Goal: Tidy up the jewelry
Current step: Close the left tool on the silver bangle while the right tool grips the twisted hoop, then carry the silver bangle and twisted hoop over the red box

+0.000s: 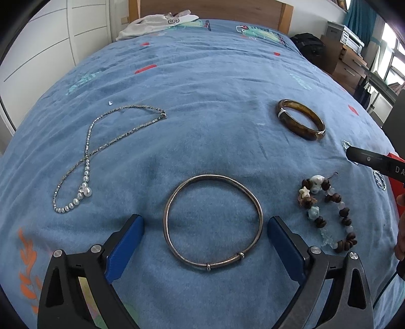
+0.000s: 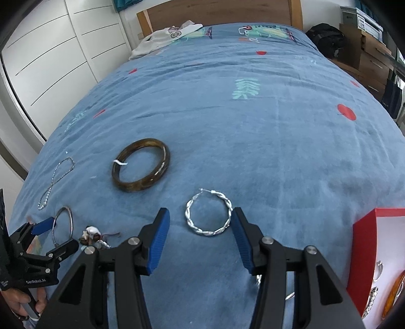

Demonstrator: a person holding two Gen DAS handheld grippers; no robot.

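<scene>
Right now both grippers hang over a blue fleece bedspread strewn with jewelry. The left gripper has its blue-padded jaws spread wide on either side of a thin round silver bangle, which lies flat on the cloth between them; the pads stand just clear of the metal. To the left of that bangle lies a silver chain necklace with a run of pearls, looped in a figure of eight. Just right of the bangle is a beaded bracelet of dark brown and pale beads with small charms, and farther off a thick brown tortoiseshell bangle.

The right gripper likewise stands open, its jaws flanking a twisted silver hoop earring that rests on the bedspread, not gripped. At the near right edge sits a red box with a white lining, with several pieces already inside it. At the far end of the bed, a white garment is crumpled by the wooden headboard.
</scene>
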